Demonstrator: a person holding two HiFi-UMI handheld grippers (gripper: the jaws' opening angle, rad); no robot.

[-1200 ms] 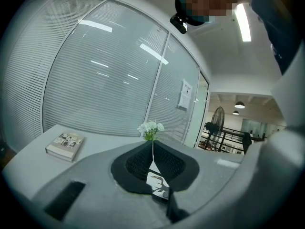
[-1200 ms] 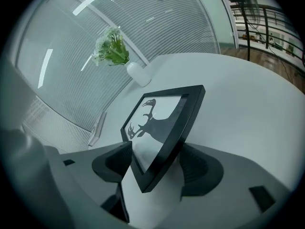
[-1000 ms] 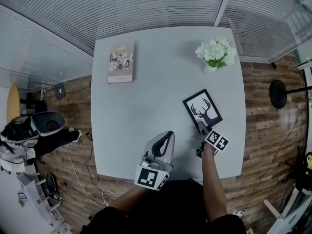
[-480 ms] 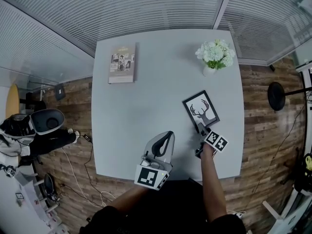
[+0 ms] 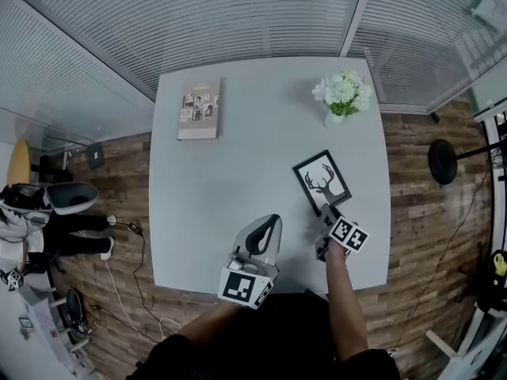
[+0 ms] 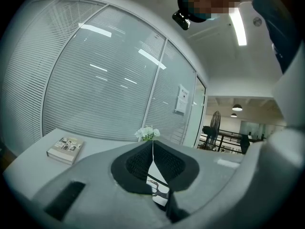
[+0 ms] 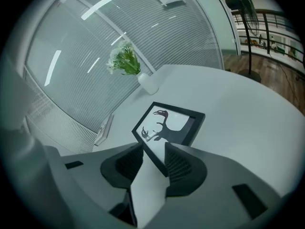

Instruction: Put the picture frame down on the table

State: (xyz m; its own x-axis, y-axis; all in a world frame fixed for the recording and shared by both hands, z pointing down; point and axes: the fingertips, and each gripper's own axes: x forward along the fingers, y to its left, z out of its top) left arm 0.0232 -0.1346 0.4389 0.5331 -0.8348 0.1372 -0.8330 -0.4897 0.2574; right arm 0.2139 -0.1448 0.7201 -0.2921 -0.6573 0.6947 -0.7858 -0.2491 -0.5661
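Note:
A black picture frame (image 5: 322, 182) with a deer silhouette lies flat on the white table (image 5: 238, 172), right of centre. My right gripper (image 5: 325, 210) hovers at its near corner. In the right gripper view the frame (image 7: 169, 125) lies just past the right gripper (image 7: 153, 149). Its jaws have just been closing and still stand apart. The frame's corner shows in the gap between them, and bare table shows beside it. My left gripper (image 5: 269, 226) is shut and empty near the table's front edge. In the left gripper view the left gripper (image 6: 152, 144) has its pads together, pointing level.
A white vase of flowers (image 5: 341, 97) stands at the back right of the table, behind the frame. A book (image 5: 198, 109) lies at the back left. Wooden floor surrounds the table, and a fan's base (image 5: 441, 161) stands to the right.
The right gripper has risen slightly over the frame's near corner. The frame stays flat in the same spot on the table. The left gripper has not moved.

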